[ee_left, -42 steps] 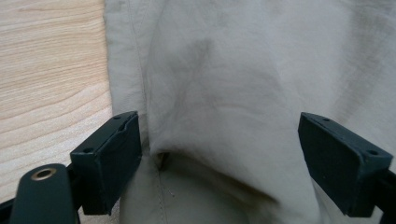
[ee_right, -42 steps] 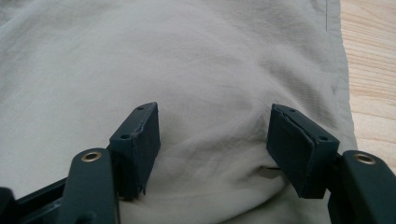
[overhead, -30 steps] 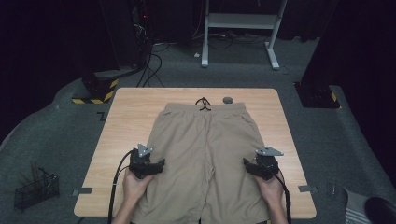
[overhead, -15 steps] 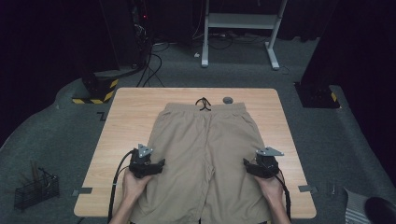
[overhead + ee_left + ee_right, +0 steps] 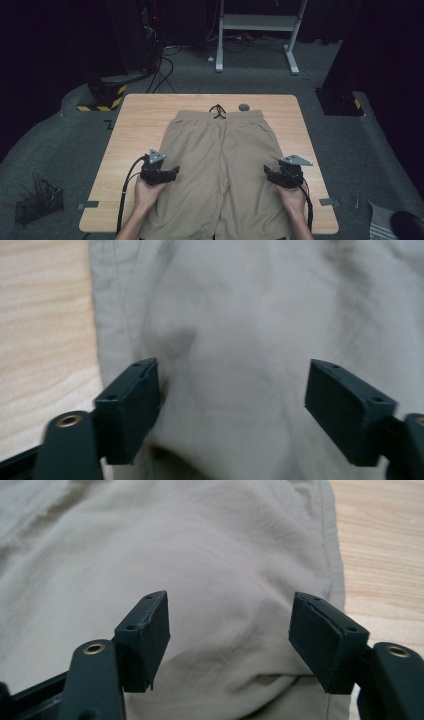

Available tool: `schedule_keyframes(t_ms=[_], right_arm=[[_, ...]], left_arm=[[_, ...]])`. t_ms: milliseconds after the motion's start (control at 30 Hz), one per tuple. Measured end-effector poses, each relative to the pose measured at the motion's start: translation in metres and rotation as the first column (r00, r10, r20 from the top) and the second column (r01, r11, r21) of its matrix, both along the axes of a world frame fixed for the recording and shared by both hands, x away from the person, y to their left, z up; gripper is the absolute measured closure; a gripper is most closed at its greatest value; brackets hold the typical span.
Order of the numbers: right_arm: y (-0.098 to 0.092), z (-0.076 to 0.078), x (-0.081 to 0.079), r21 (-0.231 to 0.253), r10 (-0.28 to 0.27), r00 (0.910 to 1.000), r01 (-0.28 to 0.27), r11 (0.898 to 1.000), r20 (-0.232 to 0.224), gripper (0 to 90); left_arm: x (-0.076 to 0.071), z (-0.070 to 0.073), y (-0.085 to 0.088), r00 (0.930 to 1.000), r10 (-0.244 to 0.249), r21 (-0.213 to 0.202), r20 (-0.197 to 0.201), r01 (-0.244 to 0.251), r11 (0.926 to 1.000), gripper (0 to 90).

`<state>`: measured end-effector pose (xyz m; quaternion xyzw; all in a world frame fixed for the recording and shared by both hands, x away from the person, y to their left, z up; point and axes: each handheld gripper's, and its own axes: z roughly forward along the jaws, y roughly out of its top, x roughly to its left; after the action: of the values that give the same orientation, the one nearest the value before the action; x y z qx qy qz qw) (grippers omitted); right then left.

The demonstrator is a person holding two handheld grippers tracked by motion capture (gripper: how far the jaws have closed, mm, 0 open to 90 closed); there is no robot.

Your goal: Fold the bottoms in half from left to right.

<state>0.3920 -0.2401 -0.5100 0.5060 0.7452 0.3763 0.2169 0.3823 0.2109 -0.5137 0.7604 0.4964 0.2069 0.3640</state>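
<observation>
A pair of khaki shorts (image 5: 220, 160) lies flat on the wooden table (image 5: 140, 130), waistband away from me, black drawstring (image 5: 217, 110) at the top. My left gripper (image 5: 173, 173) rests on the outer edge of the left leg. In the left gripper view its jaws (image 5: 232, 410) straddle a hump of the cloth (image 5: 240, 340); they have just been closing, and a gap remains at the pads. My right gripper (image 5: 268, 173) sits at the right leg's outer edge. Its jaws (image 5: 230, 640) stand wide around a bulge of fabric (image 5: 200, 555) without pinching it.
A small grey round object (image 5: 243, 106) lies on the table beside the waistband. On the floor stand a wire basket (image 5: 37, 202) at the left, a yellow-black striped base (image 5: 102, 95) and a white desk frame (image 5: 255, 22) behind the table.
</observation>
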Motion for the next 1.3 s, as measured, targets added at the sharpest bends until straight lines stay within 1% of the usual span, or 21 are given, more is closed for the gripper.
schedule_keyframes(t_ms=[33,67,100,133,200,233,267,300,367,433,500,600,700,767,800,867,933,1100,1167,1233,1300], right_arm=[[0.0,0.0,0.0,0.0,0.0,1.0,0.0,1.0,0.0,33.9],[0.0,0.001,0.0,0.003,0.001,1.0,-0.001,1.0,0.004,34.6],[0.0,0.001,0.001,0.006,-0.002,1.0,0.002,1.0,0.007,34.6],[0.001,0.002,0.001,0.004,-0.002,0.9998,0.002,1.0,0.019,34.6],[0.002,0.004,0.001,0.007,0.004,0.9992,-0.005,1.0,0.04,34.9],[0.002,0.004,0.001,0.007,0.004,0.9992,-0.005,1.0,0.04,34.9],[0.003,0.005,0.001,0.003,0.004,0.9991,-0.004,1.0,0.043,34.9],[0.003,0.007,0.003,0.005,0.006,0.9995,-0.007,1.0,0.03,34.5],[0.002,0.007,0.004,0.011,0.008,0.9997,-0.008,1.0,0.023,34.5],[0.003,0.01,0.006,0.018,0.01,0.9998,-0.01,1.0,0.017,34.5],[0.006,0.014,0.008,0.011,0.012,0.9997,-0.012,1.0,0.02,34.3],[0.013,0.019,0.013,-0.007,0.025,0.9995,-0.025,1.0,0.02,31.9],[0.019,0.021,0.017,-0.018,0.029,0.9992,-0.029,0.999,0.027,30.9],[0.025,0.022,0.023,-0.03,0.033,0.9992,-0.033,0.999,0.021,29.4],[0.027,0.022,0.025,-0.032,0.038,0.9991,-0.037,0.999,0.017,29.3],[0.029,0.022,0.027,-0.035,0.042,0.9991,-0.041,0.999,0.013,29.2],[0.036,0.022,0.033,-0.051,0.054,0.9985,-0.053,0.997,0.011,29.2],[0.045,0.023,0.041,-0.056,0.071,0.9975,-0.071,0.996,0.0,29.3],[0.052,0.024,0.047,-0.063,0.082,0.9967,-0.081,0.995,0.0,29.8],[0.054,0.023,0.049,-0.061,0.082,0.9966,-0.082,0.995,-0.003,29.6],[0.058,0.023,0.054,-0.071,0.088,0.9962,-0.088,0.994,-0.004,29.3]], left_arm=[[0.0,0.001,0.0,0.9999,-0.005,-0.006,0.01,0.005,1.0,23.7],[0.001,0.002,0.0,0.9998,-0.011,-0.001,0.015,0.011,0.9999,25.9],[0.002,0.004,-0.001,0.9996,-0.018,0.012,0.02,0.017,0.9998,25.7],[0.003,0.005,-0.002,0.9995,-0.02,0.013,0.025,0.019,0.9997,25.6],[0.005,0.007,-0.002,0.9992,-0.03,0.009,0.025,0.03,0.9995,24.6],[0.007,0.008,-0.003,0.9993,-0.032,0.008,0.019,0.032,0.9995,24.6],[0.007,0.008,-0.003,0.9992,-0.03,-0.001,0.025,0.03,0.9995,24.1],[0.009,0.009,-0.002,0.9994,-0.025,-0.019,0.024,0.025,0.9995,24.5],[0.01,0.008,-0.001,0.9995,-0.022,-0.02,0.024,0.022,0.9995,24.5],[0.012,0.008,-0.002,0.9997,-0.023,0.002,0.008,0.023,0.9997,24.2],[0.014,0.01,-0.004,0.9996,-0.029,0.005,0.003,0.029,0.9996,24.0],[0.017,0.013,-0.008,0.9991,-0.041,0.005,0.009,0.041,0.9992,24.0],[0.024,0.015,-0.012,0.999,-0.045,0.01,-0.002,0.045,0.9989,23.2],[0.029,0.015,-0.015,0.9987,-0.049,0.01,-0.012,0.049,0.9988,22.0],[0.03,0.015,-0.016,0.9988,-0.048,0.006,-0.007,0.048,0.9988,22.5],[0.035,0.014,-0.019,0.9985,-0.05,0.021,-0.021,0.05,0.9985,21.8],[0.041,0.015,-0.022,0.9982,-0.054,0.036,-0.026,0.055,0.9978,21.5],[0.049,0.017,-0.026,0.9983,-0.053,0.033,-0.025,0.054,0.998,21.5],[0.053,0.018,-0.028,0.998,-0.058,0.041,-0.027,0.059,0.9974,21.5],[0.055,0.019,-0.03,0.9984,-0.054,0.036,-0.018,0.055,0.9978,22.4],[0.059,0.02,-0.032,0.9984,-0.054,0.045,-0.018,0.055,0.9975,22.3]])
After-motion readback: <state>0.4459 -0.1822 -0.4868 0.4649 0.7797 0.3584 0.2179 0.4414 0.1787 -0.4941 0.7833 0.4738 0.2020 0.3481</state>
